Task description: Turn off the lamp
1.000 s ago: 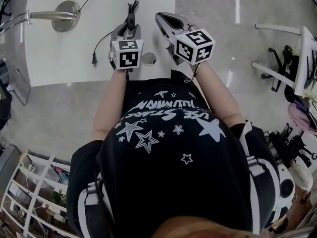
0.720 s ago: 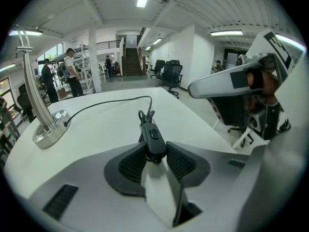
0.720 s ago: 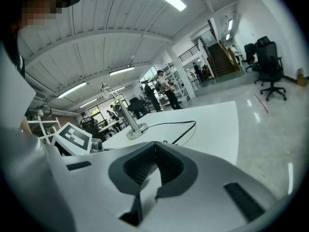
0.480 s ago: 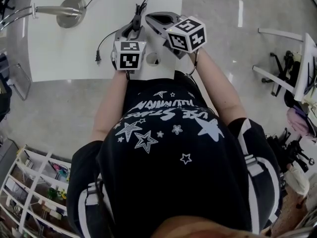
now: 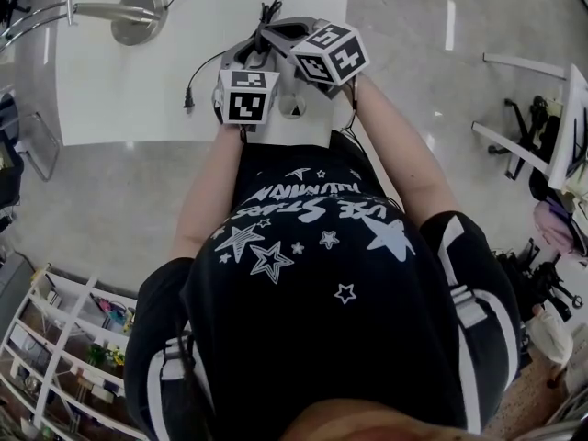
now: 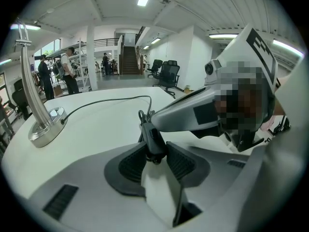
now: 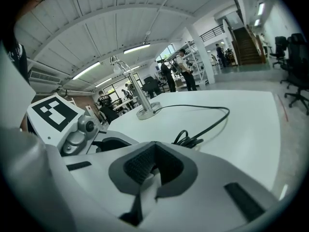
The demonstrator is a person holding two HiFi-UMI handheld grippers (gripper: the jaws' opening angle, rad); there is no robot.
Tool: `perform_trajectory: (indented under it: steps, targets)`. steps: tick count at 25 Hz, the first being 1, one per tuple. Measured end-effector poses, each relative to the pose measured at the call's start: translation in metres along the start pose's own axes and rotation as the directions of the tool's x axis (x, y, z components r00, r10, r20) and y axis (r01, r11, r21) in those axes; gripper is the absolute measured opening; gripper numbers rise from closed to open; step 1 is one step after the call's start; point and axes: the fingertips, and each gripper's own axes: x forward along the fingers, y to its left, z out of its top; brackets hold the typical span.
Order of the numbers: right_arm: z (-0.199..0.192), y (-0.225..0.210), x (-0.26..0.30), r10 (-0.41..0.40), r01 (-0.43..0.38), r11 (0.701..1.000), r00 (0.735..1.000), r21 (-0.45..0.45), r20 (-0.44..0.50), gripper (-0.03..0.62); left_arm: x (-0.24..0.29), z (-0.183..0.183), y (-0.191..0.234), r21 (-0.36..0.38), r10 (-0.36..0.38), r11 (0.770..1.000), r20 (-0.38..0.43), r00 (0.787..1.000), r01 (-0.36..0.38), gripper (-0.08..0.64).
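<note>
L gripper [image 6: 153,152] pinching black oblong inline cord switch [image 6: 152,138]. R gripper [image 7: 153,161] pads pressed together, just beside at 2 o'clock. Chrome round-based desk lamp [image 5: 138,21] at 10 o'clock. Risk: switch twisting out of pinch under off-centre R poke, given narrow smooth body.

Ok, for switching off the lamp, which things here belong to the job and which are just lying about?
Job: lamp; its black cord; inline switch, clamped in the left gripper; right gripper, jaws together, empty.
Lying about: shelving rack; office chairs; people in the background.
</note>
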Motion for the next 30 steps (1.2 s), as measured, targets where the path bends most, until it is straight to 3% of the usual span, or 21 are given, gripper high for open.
perform_trajectory:
  steps: [7,18,30]
  targets:
    - [-0.005,0.001,0.003,-0.014,0.009,0.998,0.998,-0.062,-0.068,0.006,0.000,-0.003,-0.002,-0.008,-0.005,1.000,-0.008,1.000,0.005,0.149]
    - [-0.009,-0.005,0.005,-0.017,0.020,0.999,0.997,0.030,-0.076,0.006,0.002,-0.004,-0.003,-0.003,-0.016,1.000,-0.011,1.000,0.016,0.149]
    - [-0.010,-0.007,-0.016,-0.050,0.040,0.982,0.998,0.186,0.046,0.006,0.001,-0.004,0.003,0.007,-0.026,1.000,-0.015,1.000,0.026,0.149]
